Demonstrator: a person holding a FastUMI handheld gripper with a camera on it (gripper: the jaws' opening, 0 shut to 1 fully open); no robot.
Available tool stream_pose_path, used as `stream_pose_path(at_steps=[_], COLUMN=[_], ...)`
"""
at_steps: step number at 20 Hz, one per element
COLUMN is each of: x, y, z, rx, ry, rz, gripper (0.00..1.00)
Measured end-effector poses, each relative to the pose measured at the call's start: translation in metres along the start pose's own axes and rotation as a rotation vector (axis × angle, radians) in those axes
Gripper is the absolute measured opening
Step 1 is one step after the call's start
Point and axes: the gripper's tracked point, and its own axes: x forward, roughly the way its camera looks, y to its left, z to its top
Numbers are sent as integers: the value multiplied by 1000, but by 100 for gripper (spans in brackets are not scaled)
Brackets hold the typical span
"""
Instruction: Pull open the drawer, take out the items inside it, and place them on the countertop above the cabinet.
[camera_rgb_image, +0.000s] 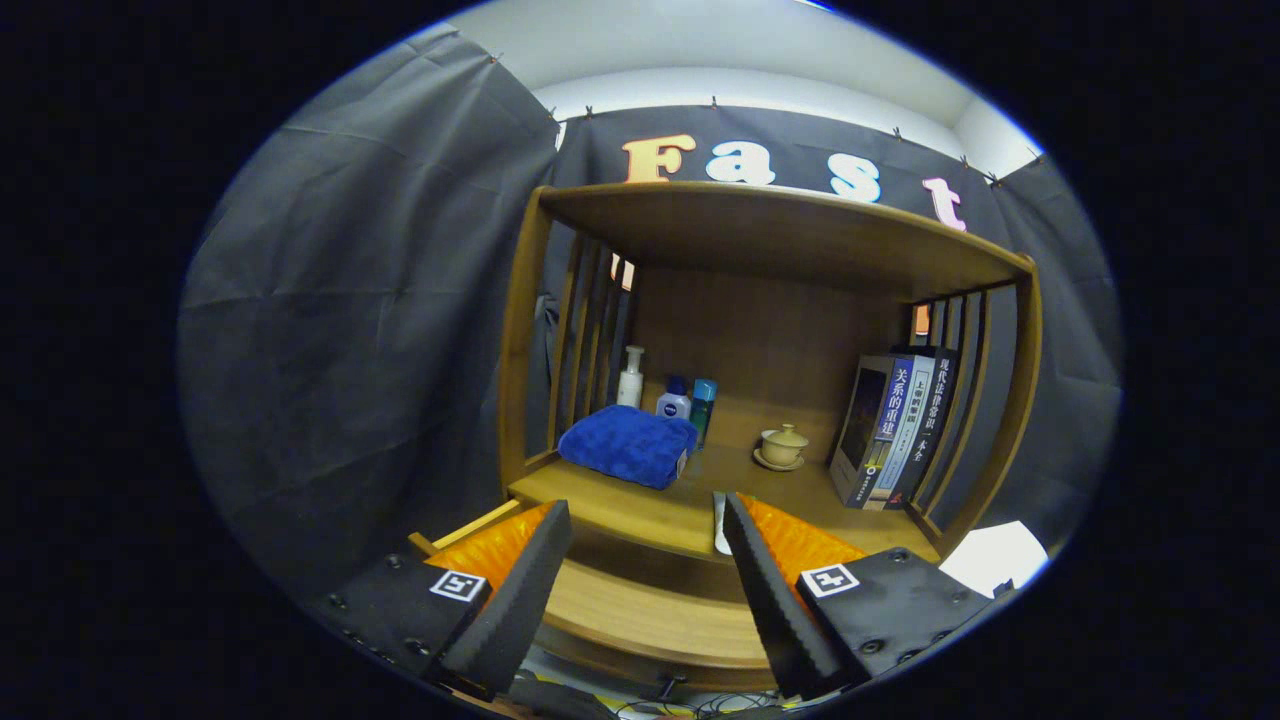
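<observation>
hand-held gripper (640, 590) gapes empty before wooden countertop (640, 510) bearing blue towel (628, 444).

The gripper (640, 590) fingers stand apart with nothing between them; the gap opens onto the countertop (640, 510) front edge. At frame centre, a bare strip of countertop runs back to the rear panel. Left of that strip, a folded blue towel (628, 445) blocks the way, with three bottles (668, 395) behind it. Right of centre, a lidded cup on a saucer (783, 447) stands near the books (892, 430), which fill the right side. The upper shelf (790, 235) limits headroom.
</observation>
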Motion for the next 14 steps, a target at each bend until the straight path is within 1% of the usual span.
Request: stream_pose_path(at_steps=[2, 4, 5, 8, 10, 12, 14], x=[-15, -30, -37, -50, -53, -56, -58], y=[5, 3, 3, 5, -3, -6, -4], z=[-8, -17, -26, -47, -56, -75, -97], rx=[-11, -28, -20, 56, 66, 62, 85], ry=[-16, -31, -22, -5, -22, -13, 9], rz=[7, -4, -6, -7, -39, -63, -75], gripper=[99, 99, 99, 99, 99, 99, 99])
